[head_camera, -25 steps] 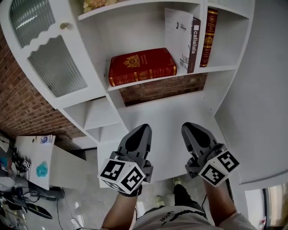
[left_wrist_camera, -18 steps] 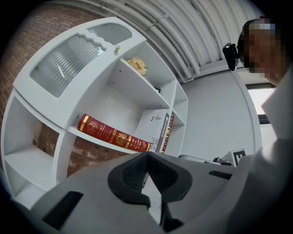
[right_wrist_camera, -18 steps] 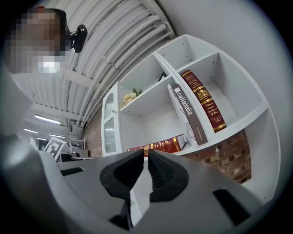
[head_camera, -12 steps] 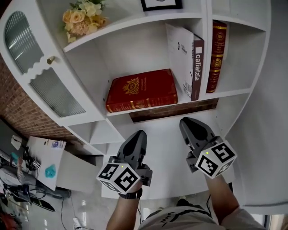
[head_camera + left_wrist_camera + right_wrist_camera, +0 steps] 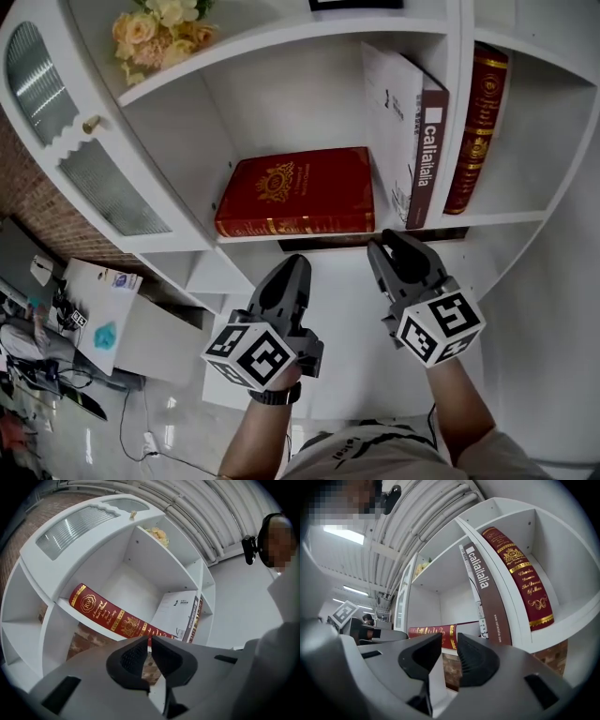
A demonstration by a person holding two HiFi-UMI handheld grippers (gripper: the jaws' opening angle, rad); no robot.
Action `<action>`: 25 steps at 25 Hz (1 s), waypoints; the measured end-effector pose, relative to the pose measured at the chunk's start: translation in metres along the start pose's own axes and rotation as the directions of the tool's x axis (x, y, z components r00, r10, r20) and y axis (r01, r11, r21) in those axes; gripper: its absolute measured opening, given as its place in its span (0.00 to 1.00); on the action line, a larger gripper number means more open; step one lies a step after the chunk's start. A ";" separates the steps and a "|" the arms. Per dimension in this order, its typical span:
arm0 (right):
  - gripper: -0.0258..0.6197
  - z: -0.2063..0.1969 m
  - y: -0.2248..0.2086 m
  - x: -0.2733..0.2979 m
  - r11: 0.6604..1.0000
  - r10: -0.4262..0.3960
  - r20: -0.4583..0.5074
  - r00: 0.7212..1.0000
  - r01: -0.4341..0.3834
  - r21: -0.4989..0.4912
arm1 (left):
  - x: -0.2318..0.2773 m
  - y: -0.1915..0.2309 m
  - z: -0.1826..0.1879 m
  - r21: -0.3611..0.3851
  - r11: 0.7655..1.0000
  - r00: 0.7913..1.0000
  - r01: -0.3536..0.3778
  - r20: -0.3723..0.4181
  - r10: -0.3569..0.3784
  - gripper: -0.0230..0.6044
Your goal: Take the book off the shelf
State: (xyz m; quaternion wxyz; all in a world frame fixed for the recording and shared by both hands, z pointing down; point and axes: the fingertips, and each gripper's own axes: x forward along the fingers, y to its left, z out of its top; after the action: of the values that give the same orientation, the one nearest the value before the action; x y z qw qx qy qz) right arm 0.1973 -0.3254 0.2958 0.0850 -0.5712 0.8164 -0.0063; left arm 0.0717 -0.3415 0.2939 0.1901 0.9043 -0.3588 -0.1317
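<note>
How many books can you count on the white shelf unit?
3: a flat red book in the middle compartment, a brown-spined book standing right of it, an upright red book in the right compartment. Others may be hidden.

bright, even light from ceiling strips [image 5: 344, 534]; gripper views bend and darken at edges.
</note>
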 end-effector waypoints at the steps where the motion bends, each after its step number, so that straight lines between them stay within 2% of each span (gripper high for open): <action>1: 0.18 -0.002 -0.001 0.004 1.000 -0.004 -0.008 1.000 0.004 -0.010 | 0.002 0.001 0.000 -0.007 1.000 1.000 -0.006 0.003 0.006 0.06; 7: 0.20 -0.005 -0.009 0.021 0.998 -0.013 -0.028 1.000 0.012 -0.062 | 0.008 0.012 0.006 -0.062 0.998 0.999 -0.030 0.039 0.032 0.18; 10: 0.20 -0.005 -0.007 0.025 0.996 0.009 -0.035 0.999 -0.012 -0.089 | 0.010 0.016 0.009 -0.131 0.991 0.998 -0.016 0.055 0.023 0.24; 14: 0.20 -0.006 0.003 0.025 0.988 0.037 -0.039 0.999 -0.043 -0.147 | 0.011 0.024 0.012 -0.241 0.971 0.997 0.008 0.079 0.011 0.33; 17: 0.20 -0.005 0.011 0.023 0.983 0.064 -0.038 0.997 -0.069 -0.169 | 0.010 0.033 0.009 -0.349 0.937 0.997 0.001 0.078 0.028 0.41; 19: 0.20 -0.005 0.018 0.020 0.982 0.076 -0.038 0.996 -0.081 -0.171 | 0.012 0.036 0.008 -0.438 0.898 0.995 0.025 0.095 0.019 0.47; 22: 0.20 -0.007 0.029 0.016 0.980 0.093 -0.037 0.995 -0.098 -0.172 | 0.020 0.032 0.013 -0.548 0.830 0.989 0.103 0.143 -0.028 0.53; 23: 0.20 -0.008 0.032 0.016 0.980 0.098 -0.037 0.995 -0.103 -0.173 | 0.022 0.031 0.014 -0.558 0.822 0.989 0.112 0.146 -0.036 0.54; 25: 0.20 -0.008 0.039 0.015 0.978 0.109 -0.038 0.993 -0.114 -0.173 | 0.026 0.033 0.015 -0.545 0.832 0.991 0.101 0.132 -0.034 0.55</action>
State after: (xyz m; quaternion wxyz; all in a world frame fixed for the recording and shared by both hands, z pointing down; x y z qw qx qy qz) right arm 0.1551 -0.3265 0.2980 0.0232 -0.5295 0.8457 0.0623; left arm 0.0647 -0.3850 0.2927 0.4161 0.8142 -0.2838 -0.2886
